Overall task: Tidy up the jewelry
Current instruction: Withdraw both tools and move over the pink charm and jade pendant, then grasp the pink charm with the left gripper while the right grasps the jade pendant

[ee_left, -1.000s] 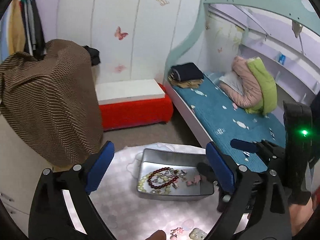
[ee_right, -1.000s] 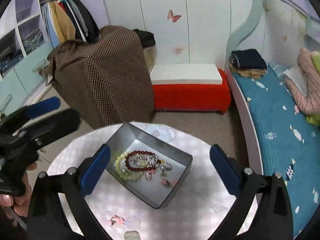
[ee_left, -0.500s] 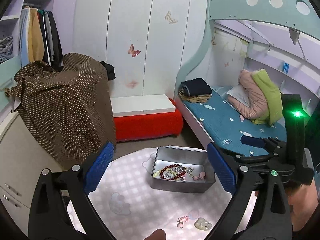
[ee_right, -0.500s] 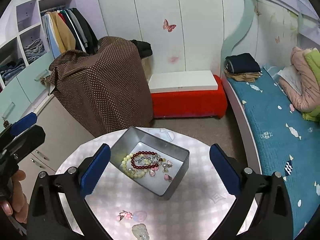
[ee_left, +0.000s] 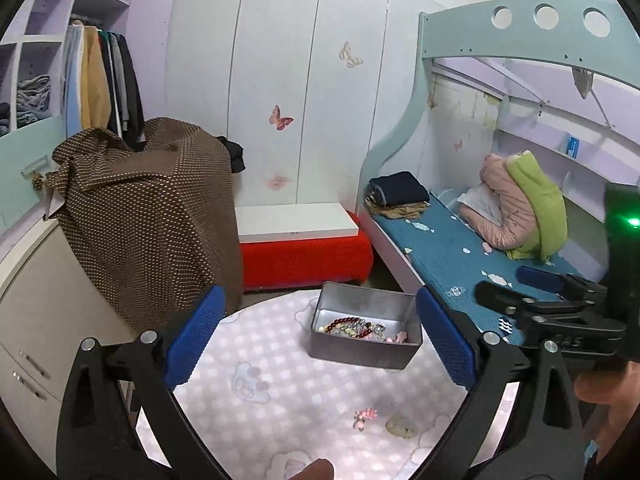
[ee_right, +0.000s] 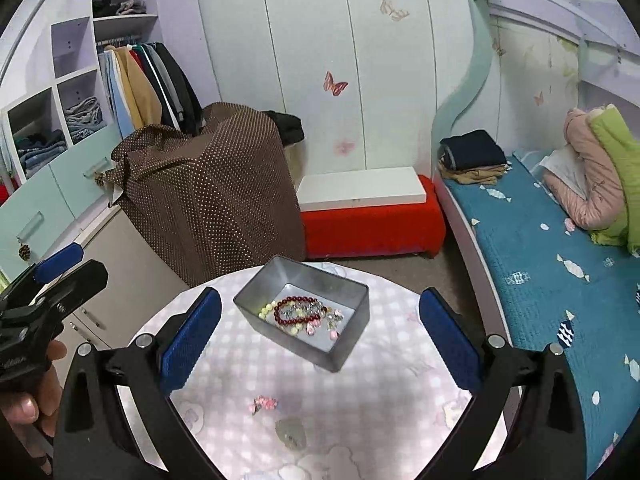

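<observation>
A grey metal tin (ee_left: 362, 346) (ee_right: 348, 344) stands on the round table (ee_left: 256, 368) (ee_right: 392, 388) and holds a dark red bead bracelet (ee_left: 344, 325) (ee_right: 298, 312), a pale bead bracelet and small pink pieces. A pink hair clip (ee_left: 365, 416) (ee_right: 263, 403) and a pale stone pendant (ee_left: 401, 426) (ee_right: 291, 433) lie on the cloth in front of the tin. My left gripper (ee_left: 318, 338) is open and empty, raised above the table. My right gripper (ee_right: 320, 332) is open and empty, also raised; it shows at the right in the left wrist view (ee_left: 532, 292).
A brown dotted cover (ee_left: 152, 216) drapes furniture left of the table. A red bench with a white top (ee_left: 300, 244) stands behind. A bed with a blue sheet (ee_left: 460, 256) runs along the right. Cabinets and hanging clothes (ee_right: 132, 84) fill the left.
Both grippers have risen and pulled back from the tin, so it looks smaller and farther away. Both stay open and empty. The jewelry has not moved.
</observation>
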Action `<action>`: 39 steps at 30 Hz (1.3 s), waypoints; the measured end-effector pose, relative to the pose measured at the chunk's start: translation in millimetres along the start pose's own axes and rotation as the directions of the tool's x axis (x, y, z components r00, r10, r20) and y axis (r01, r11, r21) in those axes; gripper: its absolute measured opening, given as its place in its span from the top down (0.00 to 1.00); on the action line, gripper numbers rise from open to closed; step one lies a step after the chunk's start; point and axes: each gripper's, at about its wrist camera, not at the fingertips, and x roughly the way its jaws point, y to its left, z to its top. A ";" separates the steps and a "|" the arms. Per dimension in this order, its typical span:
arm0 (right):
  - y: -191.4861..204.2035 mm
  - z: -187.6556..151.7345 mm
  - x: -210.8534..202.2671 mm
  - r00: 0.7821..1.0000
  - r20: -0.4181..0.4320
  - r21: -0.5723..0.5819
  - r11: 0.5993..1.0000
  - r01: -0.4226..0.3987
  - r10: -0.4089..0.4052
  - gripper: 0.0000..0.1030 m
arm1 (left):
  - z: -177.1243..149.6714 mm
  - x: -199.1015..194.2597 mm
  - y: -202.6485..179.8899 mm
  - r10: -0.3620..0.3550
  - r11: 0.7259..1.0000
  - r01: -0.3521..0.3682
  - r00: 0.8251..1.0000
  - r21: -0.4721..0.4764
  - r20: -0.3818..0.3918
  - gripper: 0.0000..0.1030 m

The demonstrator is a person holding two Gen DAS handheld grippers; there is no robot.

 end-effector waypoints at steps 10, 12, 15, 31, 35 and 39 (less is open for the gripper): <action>-1.1 -39.6 -35.4 0.998 0.029 0.000 0.998 0.057 -0.057 0.07 | -44.5 -2.8 1.2 0.025 1.000 -0.025 0.998 0.007 -0.053 0.06; -0.8 -47.7 -37.8 0.997 0.025 -0.005 0.998 0.069 -0.069 0.07 | -55.6 1.5 -0.1 0.035 0.999 -0.033 0.997 0.021 -0.073 0.06; 0.4 -60.0 -41.2 0.996 0.018 -0.023 0.996 0.084 -0.084 0.07 | -73.1 7.1 -1.5 0.051 0.998 -0.047 0.994 0.041 -0.096 0.06; -2.5 -110.3 -20.5 0.992 -0.094 -0.024 0.996 0.084 -0.086 0.07 | -131.8 63.4 -17.7 0.058 0.993 -0.033 0.973 0.115 -0.223 0.06; -4.8 -115.0 -13.4 0.989 -0.119 -0.025 0.996 0.088 -0.090 0.07 | -141.6 88.4 -28.4 0.055 0.987 -0.012 0.963 0.162 -0.262 0.06; -7.8 -117.6 -6.9 0.986 -0.140 -0.029 0.996 0.090 -0.093 0.07 | -149.9 110.9 -35.7 0.052 0.982 0.006 0.952 0.189 -0.302 0.07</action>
